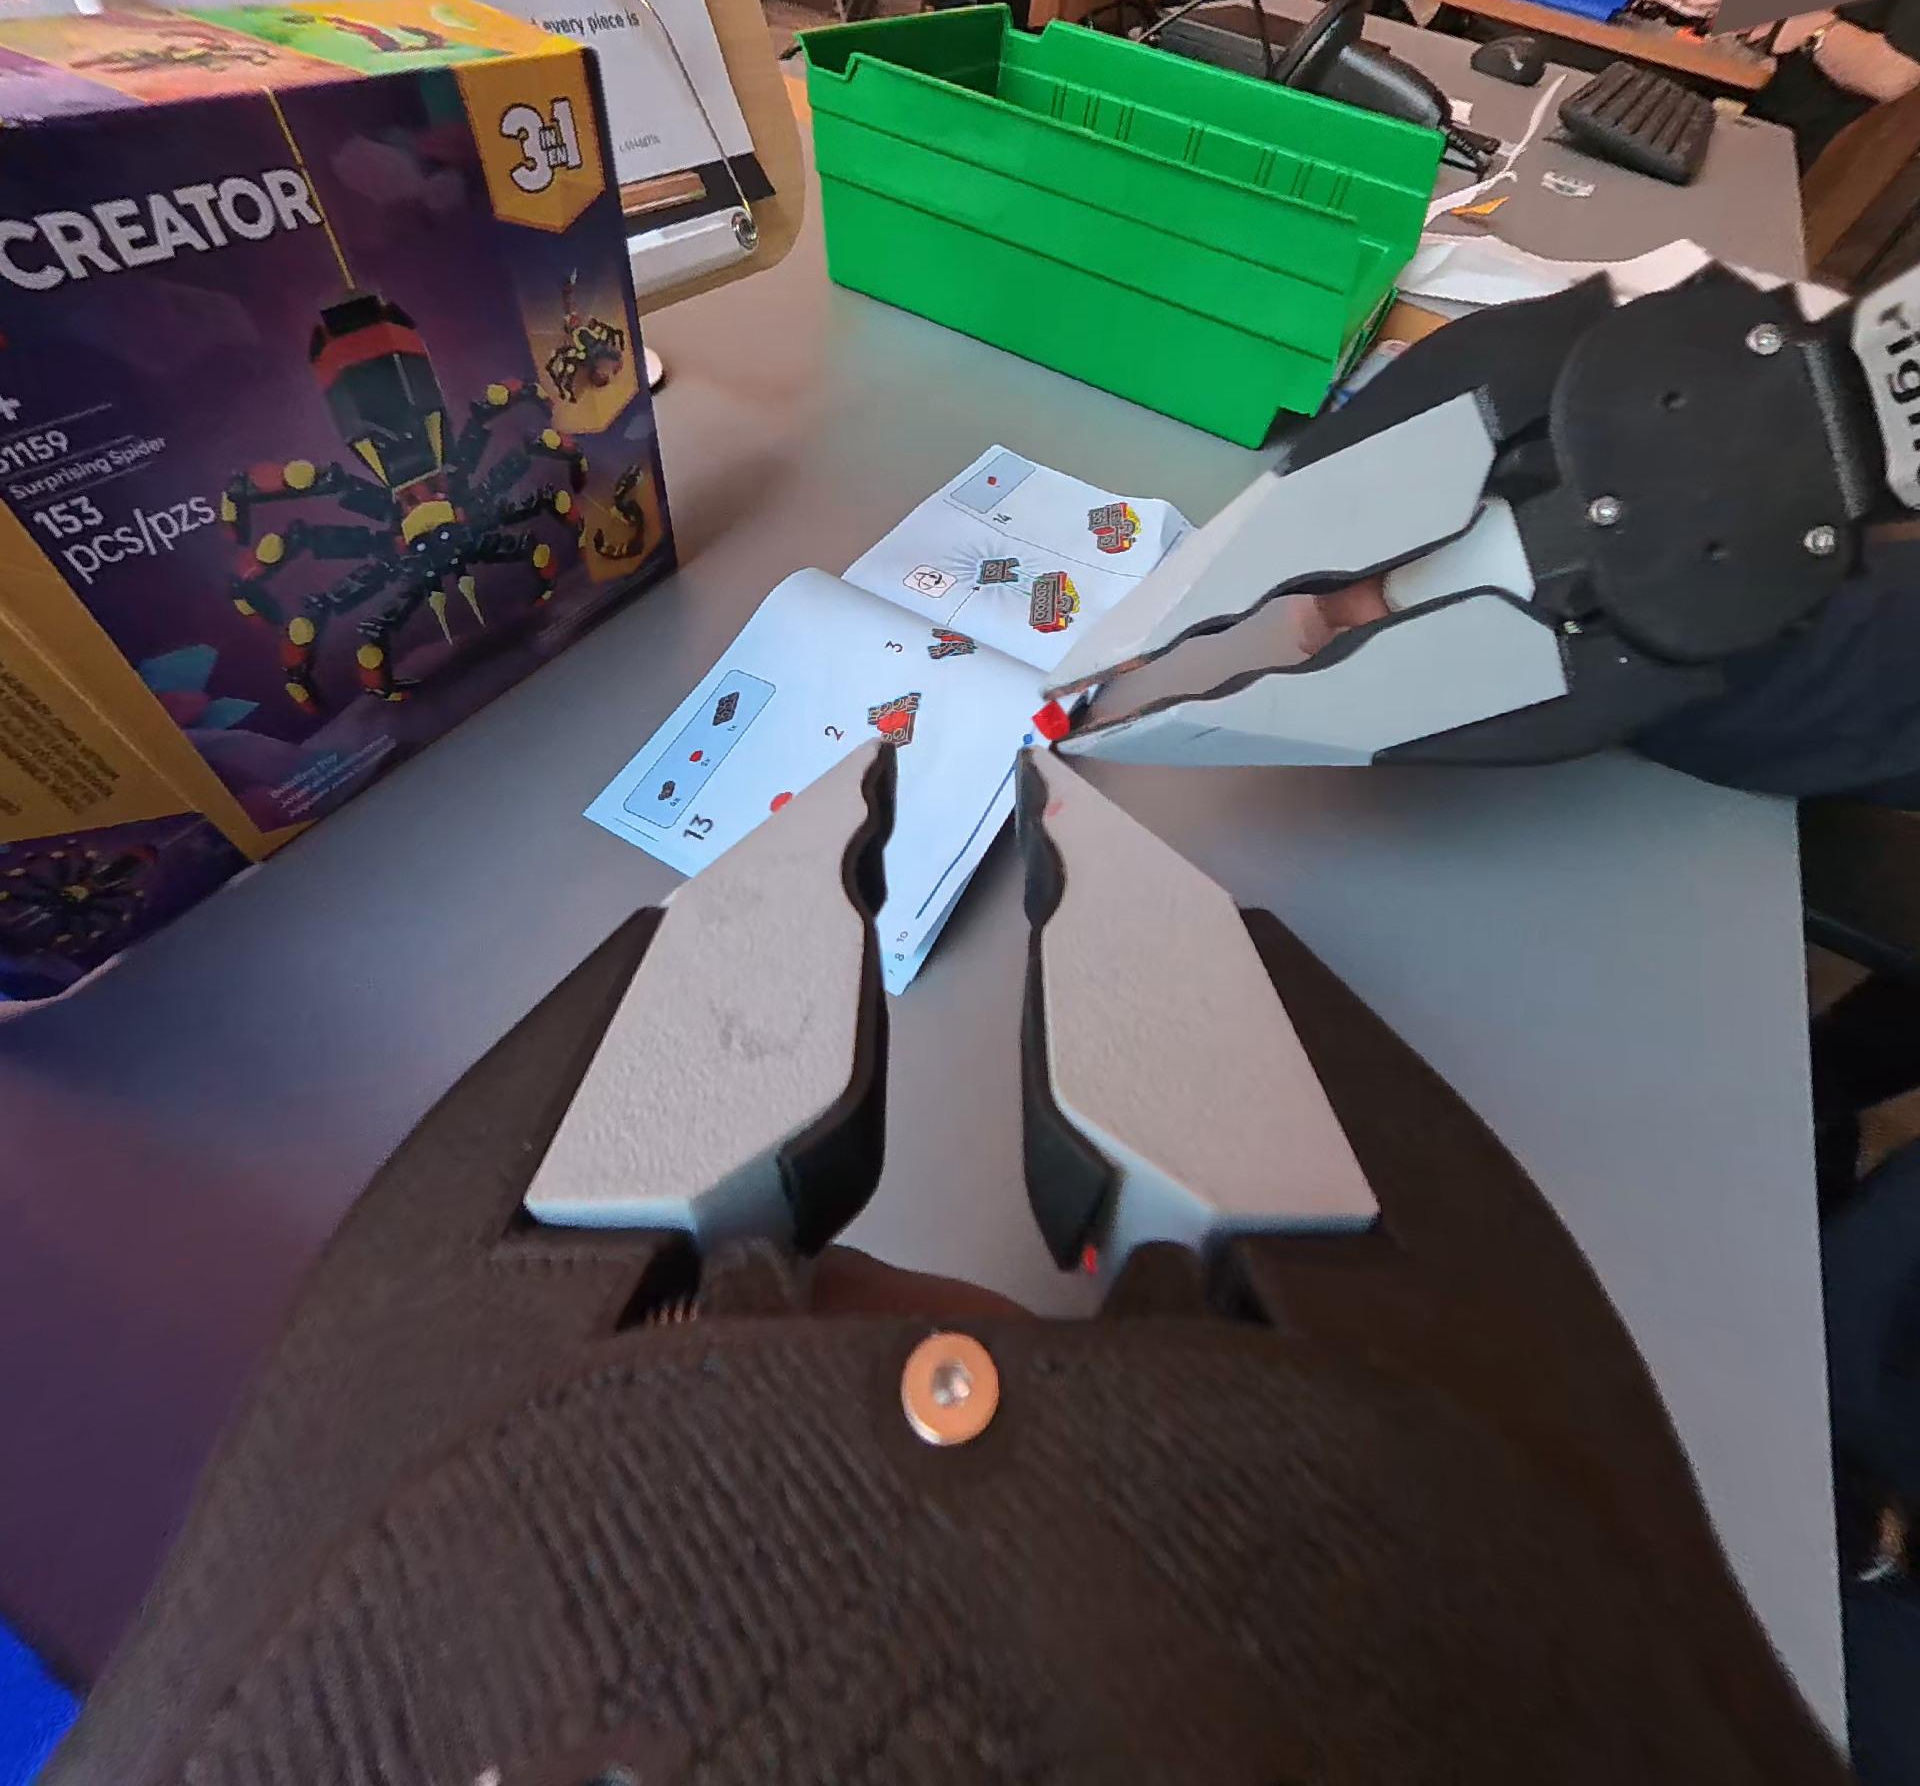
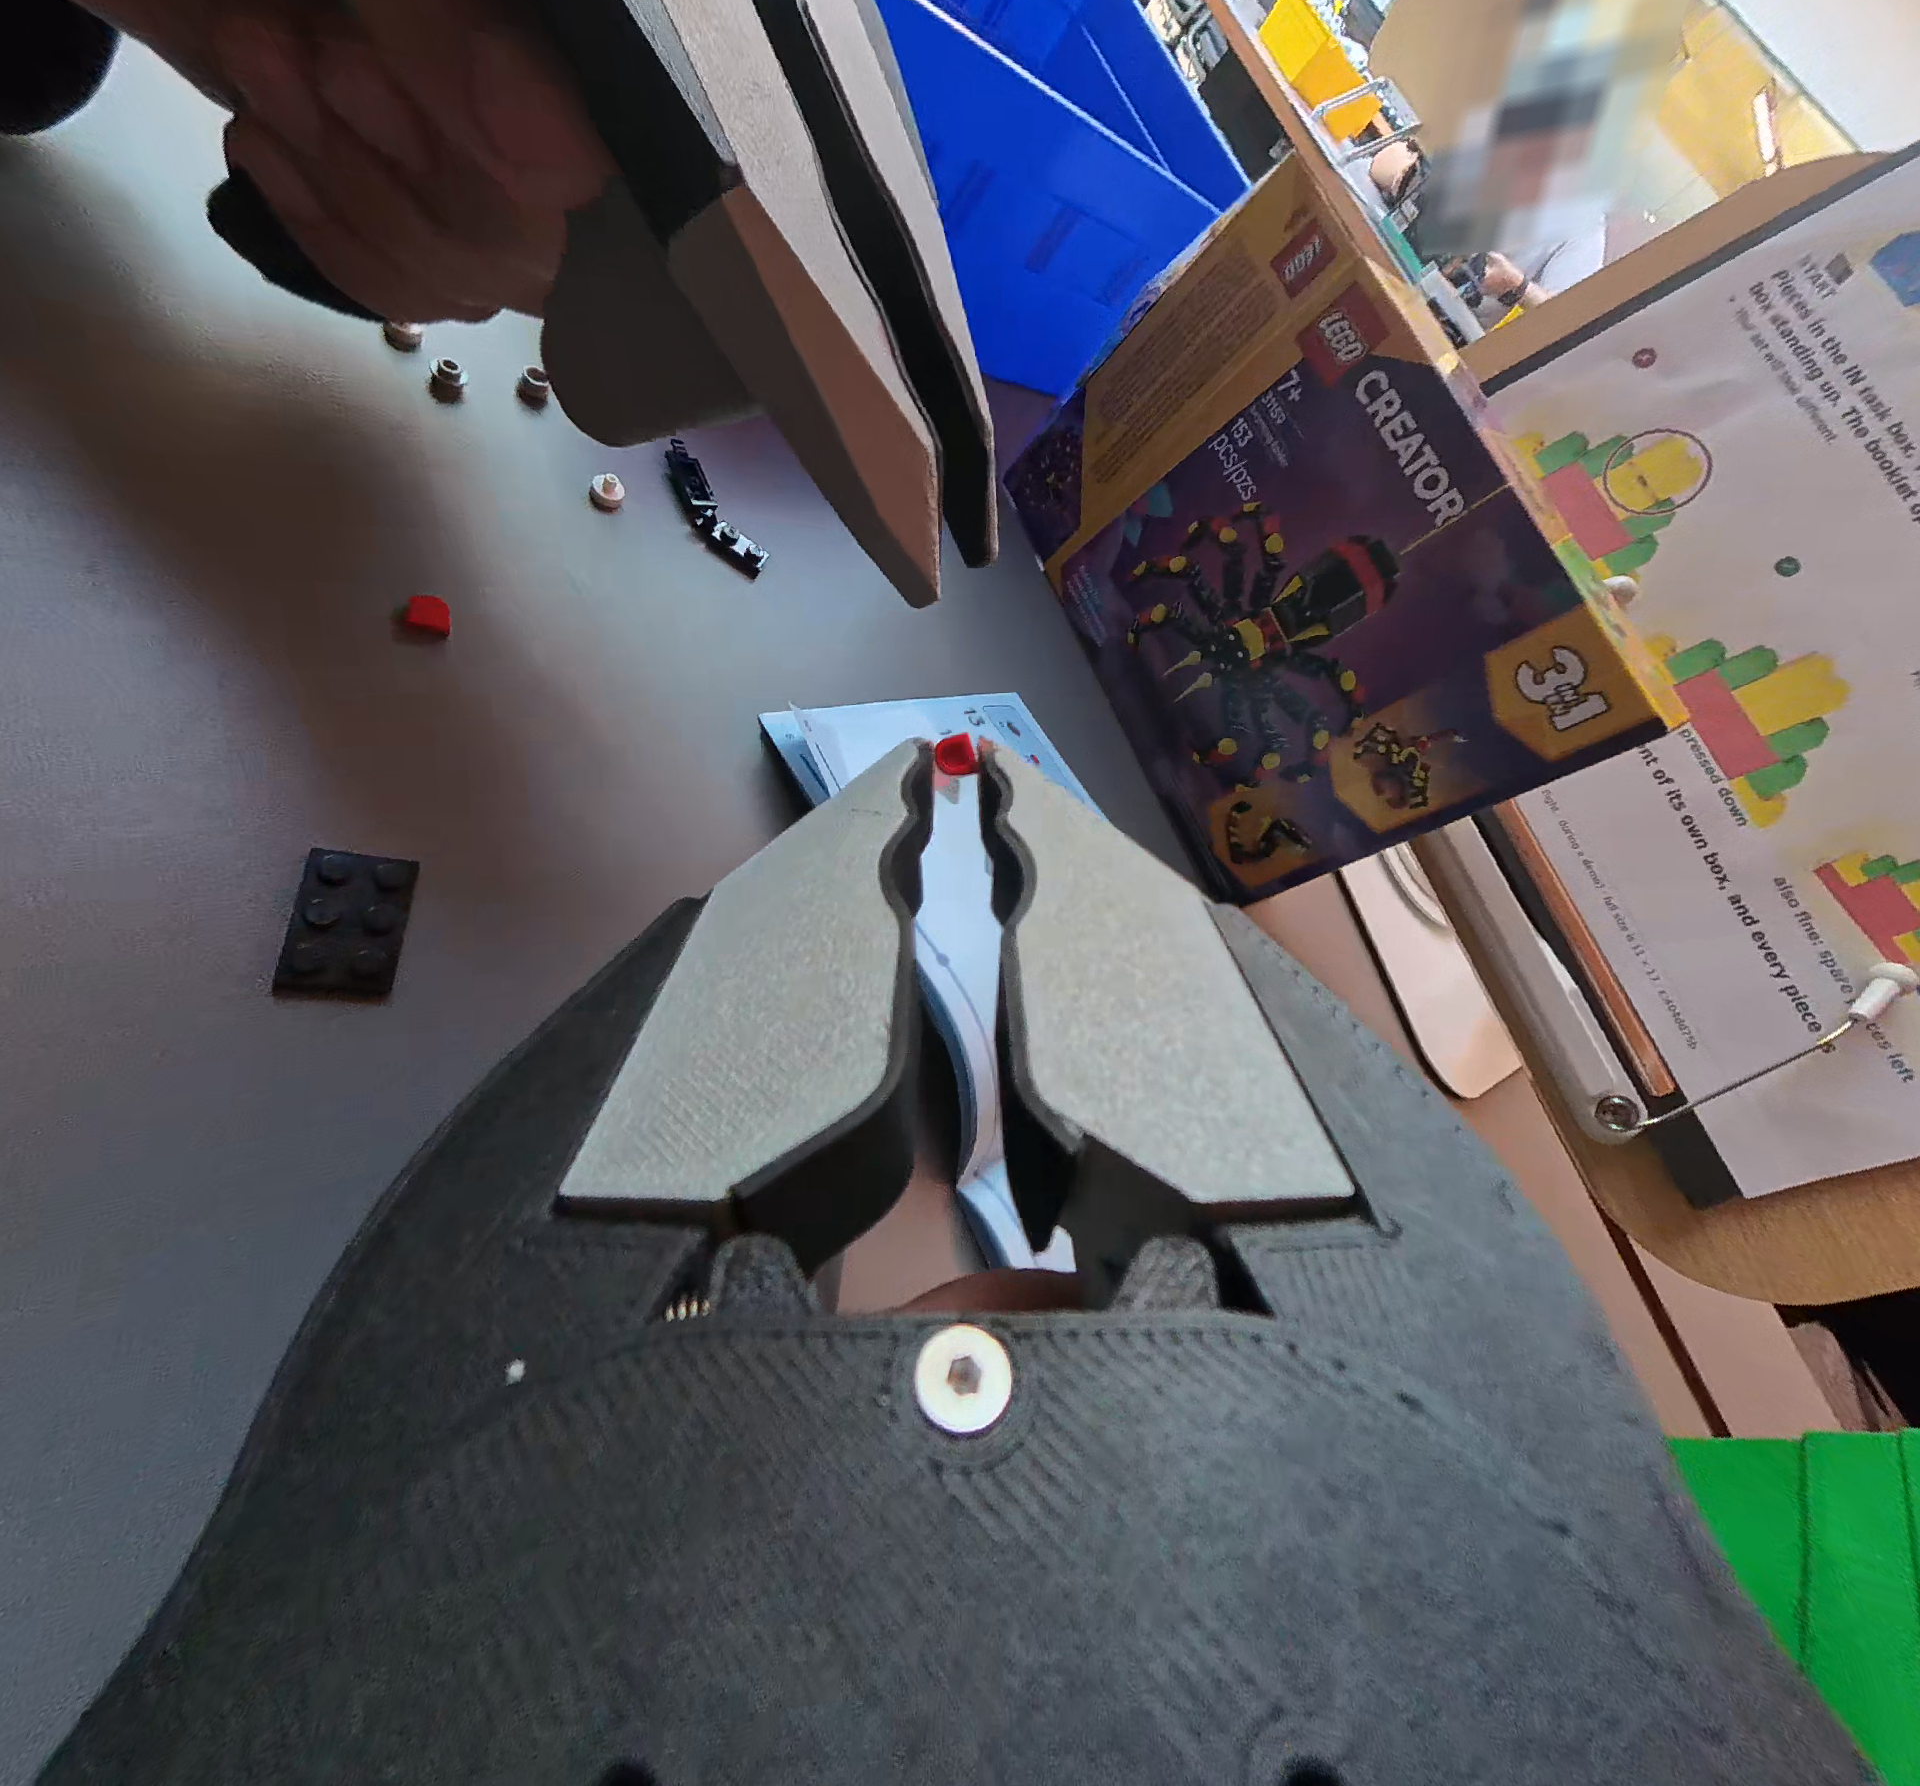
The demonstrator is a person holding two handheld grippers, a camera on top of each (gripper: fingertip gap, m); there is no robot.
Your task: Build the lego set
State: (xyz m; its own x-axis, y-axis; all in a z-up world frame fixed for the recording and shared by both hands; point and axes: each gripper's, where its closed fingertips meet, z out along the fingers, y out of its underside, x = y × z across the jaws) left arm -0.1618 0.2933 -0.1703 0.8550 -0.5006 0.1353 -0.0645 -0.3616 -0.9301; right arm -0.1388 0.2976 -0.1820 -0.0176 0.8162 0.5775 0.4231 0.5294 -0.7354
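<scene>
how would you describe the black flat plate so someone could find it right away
Start at the purple set box standing on the grey table, then go across the open booklet to the bare tabletop on the far side. The black plate lies flat there, alone. Unlike the small red piece and pale round studs beyond, it is rectangular with six studs on top.

Grey table (image 1: 1403, 1009) carries an open booklet (image 1: 831, 728) under the claw tips, set box (image 1: 312, 406) left, green bin (image 1: 1091, 230) beyond, loose black plate (image 2: 348, 924) nearby.

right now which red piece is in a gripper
The small red piece pinched at the right gripper's tips; the other, a rounded red piece, lies loose on the table.
</scene>
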